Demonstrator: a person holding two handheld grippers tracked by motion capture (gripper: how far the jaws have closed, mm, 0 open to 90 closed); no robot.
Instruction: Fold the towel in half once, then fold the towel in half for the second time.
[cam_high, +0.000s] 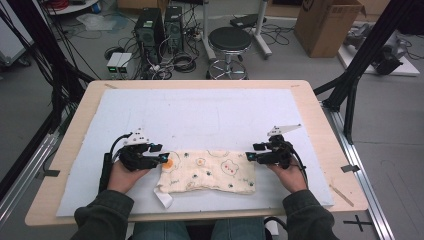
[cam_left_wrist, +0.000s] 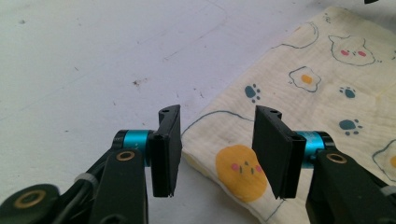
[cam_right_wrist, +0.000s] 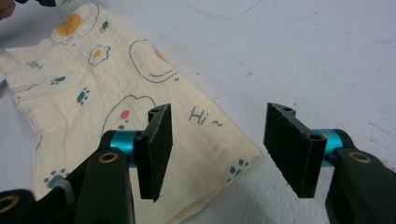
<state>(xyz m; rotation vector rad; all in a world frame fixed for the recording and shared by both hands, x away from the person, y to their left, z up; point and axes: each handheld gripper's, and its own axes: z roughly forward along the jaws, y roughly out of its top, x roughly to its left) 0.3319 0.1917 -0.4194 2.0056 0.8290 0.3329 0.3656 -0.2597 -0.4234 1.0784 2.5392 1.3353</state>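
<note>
White padding (cam_high: 200, 115) is spread over the wooden surface (cam_high: 320, 125), and a folded cream cloth (cam_high: 210, 172) printed with eggs and paw marks is laid on it near the front edge. The cloth is judged light, soft and limp, so it is best taken at its corners, where the layers can be pinched together. The left claw (cam_left_wrist: 217, 154) is held spread over the cloth's left corner, nothing being gripped. The right claw (cam_right_wrist: 217, 154) is likewise spread at the right corner, one jaw over the cloth and one over bare padding. Beyond the surface, a stool (cam_high: 229, 42), computer towers (cam_high: 159, 27), tangled cables and a cardboard box (cam_high: 327, 25) are seen on the floor.
</note>
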